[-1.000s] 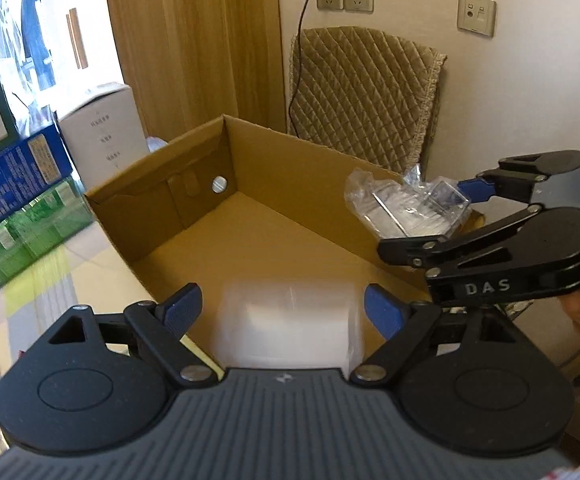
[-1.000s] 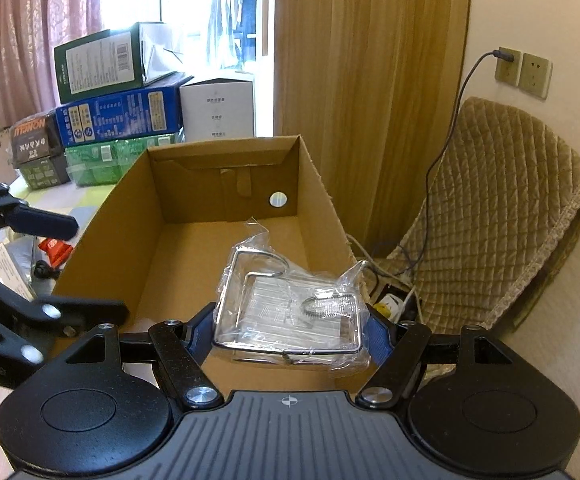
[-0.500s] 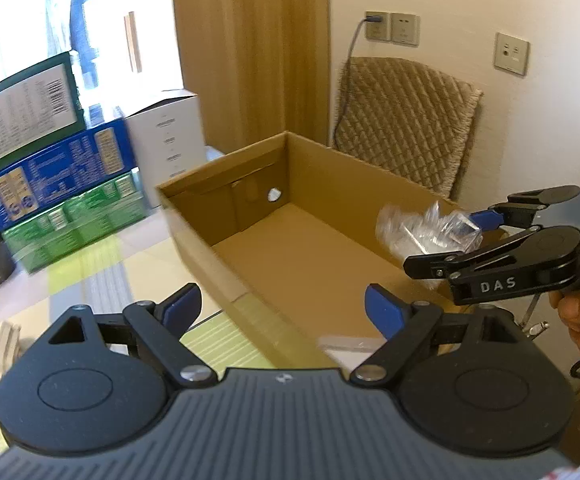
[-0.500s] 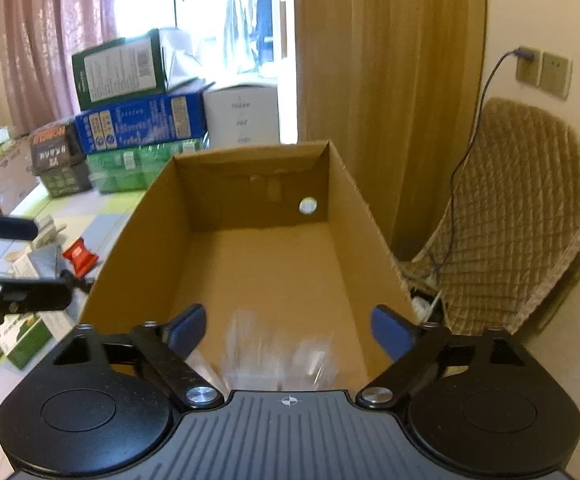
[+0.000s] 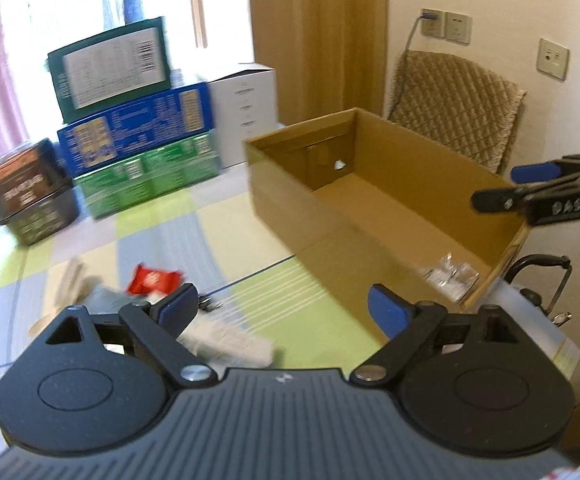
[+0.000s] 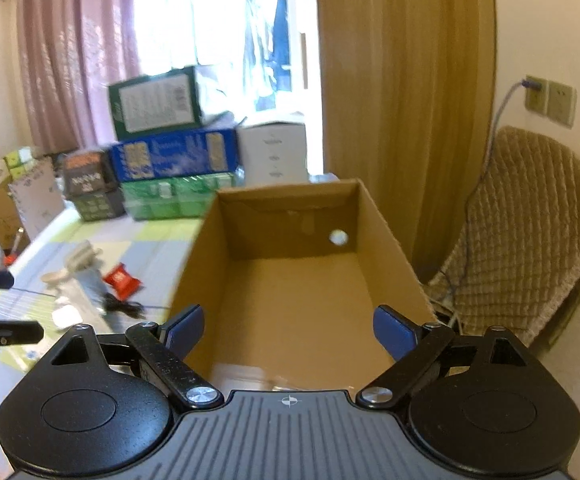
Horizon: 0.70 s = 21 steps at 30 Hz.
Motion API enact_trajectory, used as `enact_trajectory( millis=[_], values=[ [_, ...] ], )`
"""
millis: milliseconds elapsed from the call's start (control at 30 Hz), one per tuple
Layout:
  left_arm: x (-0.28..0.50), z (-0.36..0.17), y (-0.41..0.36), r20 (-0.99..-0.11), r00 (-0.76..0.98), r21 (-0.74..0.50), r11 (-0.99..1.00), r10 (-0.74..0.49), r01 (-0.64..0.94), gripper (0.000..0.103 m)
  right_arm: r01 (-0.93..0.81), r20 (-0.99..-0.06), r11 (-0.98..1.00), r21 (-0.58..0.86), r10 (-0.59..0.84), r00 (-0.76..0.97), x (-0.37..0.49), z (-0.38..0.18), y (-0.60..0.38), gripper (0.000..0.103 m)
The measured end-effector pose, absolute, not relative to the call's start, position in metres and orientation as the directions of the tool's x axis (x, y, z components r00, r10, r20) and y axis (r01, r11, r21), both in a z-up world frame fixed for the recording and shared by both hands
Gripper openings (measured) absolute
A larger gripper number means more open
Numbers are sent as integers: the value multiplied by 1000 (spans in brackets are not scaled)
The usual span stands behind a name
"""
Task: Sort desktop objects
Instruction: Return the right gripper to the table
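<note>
Left tool (image 5: 280, 312) spread, empty — over bench (image 5: 150, 232) clutter, red packet (image 5: 152, 280) nearest, likely next pick. Cardboard box (image 5: 369, 216) holds clear plastic bag (image 5: 451, 276) in near corner. Right tool (image 6: 290, 330) spread, empty — above box.

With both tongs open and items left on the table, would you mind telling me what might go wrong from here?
1. The red packet lies among a black cable and white clutter; the left tongs may snag the cable or pinch two items.
2. The cardboard box stands close beside them, so a sweep could knock its wall.
3. The view is blurred, so aim may suffer.
</note>
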<state>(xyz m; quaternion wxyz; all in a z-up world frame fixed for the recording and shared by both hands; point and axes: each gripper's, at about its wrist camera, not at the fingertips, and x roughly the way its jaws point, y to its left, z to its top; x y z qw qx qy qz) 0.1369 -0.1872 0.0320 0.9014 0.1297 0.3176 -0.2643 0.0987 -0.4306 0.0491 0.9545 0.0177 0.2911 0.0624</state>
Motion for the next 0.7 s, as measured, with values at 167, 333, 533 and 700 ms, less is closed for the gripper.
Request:
enact_trajectory(
  millis=[167, 333, 533, 700],
  values=[
    [118, 42, -148, -643, 694, 95, 865, -324, 492, 92, -176, -517, 980, 90, 197, 833, 88, 69, -404, 91],
    [100, 49, -108, -641, 724, 119, 900, -253, 420, 93, -259, -490, 963, 76, 262, 831, 80, 84, -370, 92],
    [86, 50, -70, -640, 744, 136, 924, -194, 358, 94, -328, -494, 944, 45, 306, 814, 74, 87, -331, 93],
    [80, 46, -39, -638, 751, 132, 938, -167, 320, 94, -375, -517, 927, -2, 320, 794, 64, 79, -302, 93]
  ],
)
